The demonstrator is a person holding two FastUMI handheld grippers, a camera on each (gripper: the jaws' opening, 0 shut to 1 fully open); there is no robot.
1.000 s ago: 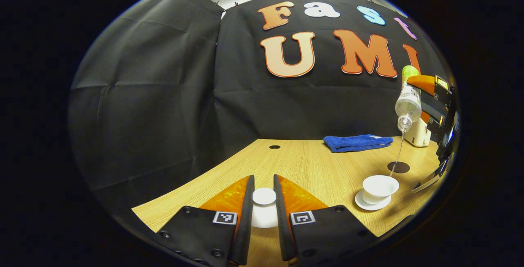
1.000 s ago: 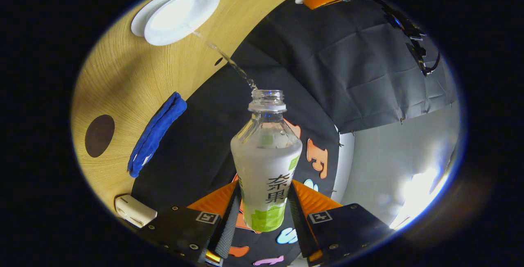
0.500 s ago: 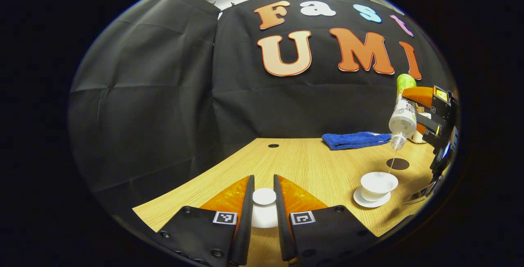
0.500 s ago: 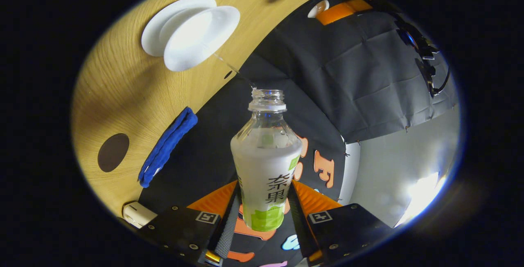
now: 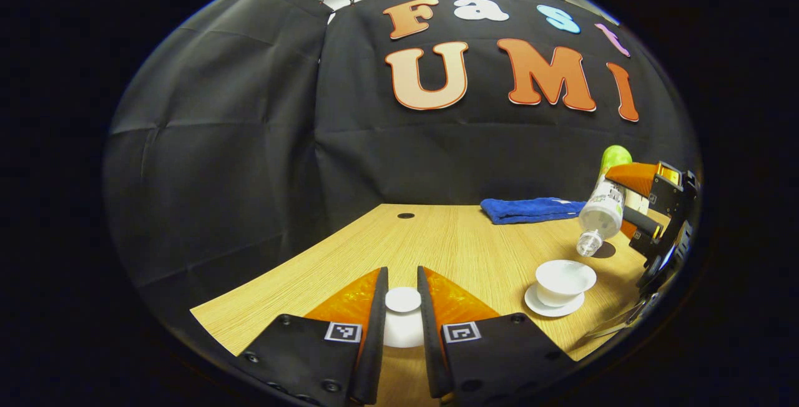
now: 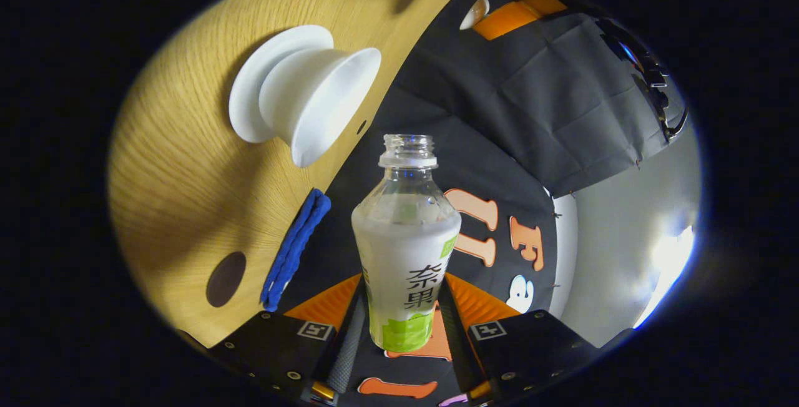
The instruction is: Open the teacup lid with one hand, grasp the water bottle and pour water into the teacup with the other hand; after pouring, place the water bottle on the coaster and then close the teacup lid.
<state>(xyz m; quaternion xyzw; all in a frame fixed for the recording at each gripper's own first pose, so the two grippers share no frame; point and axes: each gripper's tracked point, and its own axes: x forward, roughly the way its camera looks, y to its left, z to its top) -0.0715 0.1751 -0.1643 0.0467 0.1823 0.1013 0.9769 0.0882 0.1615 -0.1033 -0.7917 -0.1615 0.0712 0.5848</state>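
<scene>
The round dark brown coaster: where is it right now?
The round dark brown coaster lies flat on the wooden table, at the right of the left gripper view, just behind the white teacup and in front of the blue cloth.

The left gripper [image 5: 402, 319] clamps the lid [image 5: 402, 299] low over the table [image 5: 462, 245]; the right gripper [image 6: 402, 326] grips the tilted bottle [image 6: 406, 245].

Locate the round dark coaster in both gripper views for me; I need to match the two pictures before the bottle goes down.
Left gripper view: the round dark brown coaster lies far right on the wooden table, beyond the white porcelain teacup, partly behind the tilted clear plastic water bottle.
Right gripper view: the coaster sits lower left.
Shared landmark: the folded blue cloth near it.
</scene>
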